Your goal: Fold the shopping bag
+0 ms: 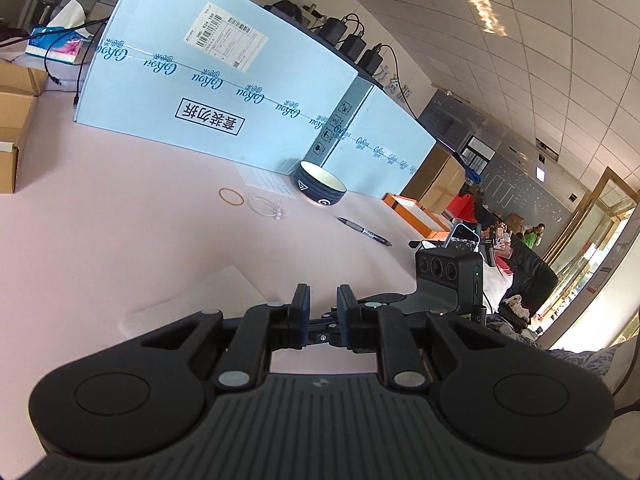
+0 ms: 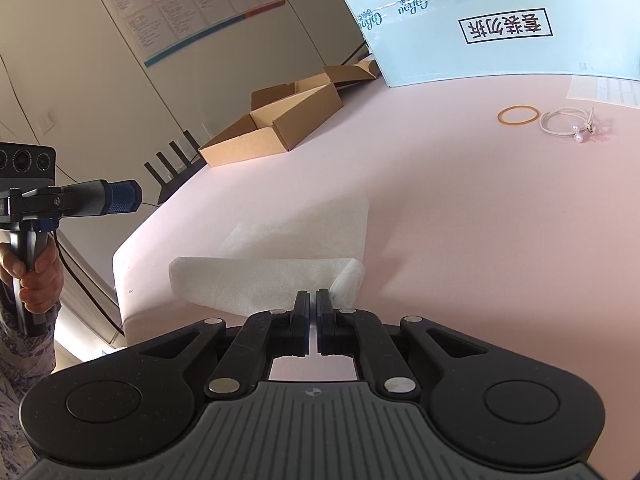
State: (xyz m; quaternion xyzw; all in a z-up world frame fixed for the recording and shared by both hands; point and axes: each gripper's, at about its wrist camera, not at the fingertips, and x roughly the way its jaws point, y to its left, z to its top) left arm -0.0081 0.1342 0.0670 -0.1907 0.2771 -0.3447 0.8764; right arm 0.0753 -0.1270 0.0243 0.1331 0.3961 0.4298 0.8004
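Observation:
The white shopping bag (image 2: 272,280) lies partly folded on the pink table (image 2: 460,220), near its corner. A doubled-over flap stands up along the bag's near side. My right gripper (image 2: 313,300) is shut at the flap's right end, where the fabric (image 2: 350,278) bunches up beside the fingers. My left gripper (image 1: 323,300) hangs above the table with a narrow gap between its pads and nothing in it. From the right wrist it shows as blue-padded fingertips (image 2: 124,196) in the air left of the table, held by a hand (image 2: 38,276). The bag (image 1: 192,300) lies below and left of it.
A large light-blue carton (image 1: 224,80) stands across the back. Before it are a dark bowl (image 1: 320,188), a rubber band (image 1: 231,196), a white hair tie (image 1: 266,206), a pen (image 1: 364,231) and a sheet of paper (image 1: 268,180). Open brown boxes (image 2: 276,120) sit at the far left.

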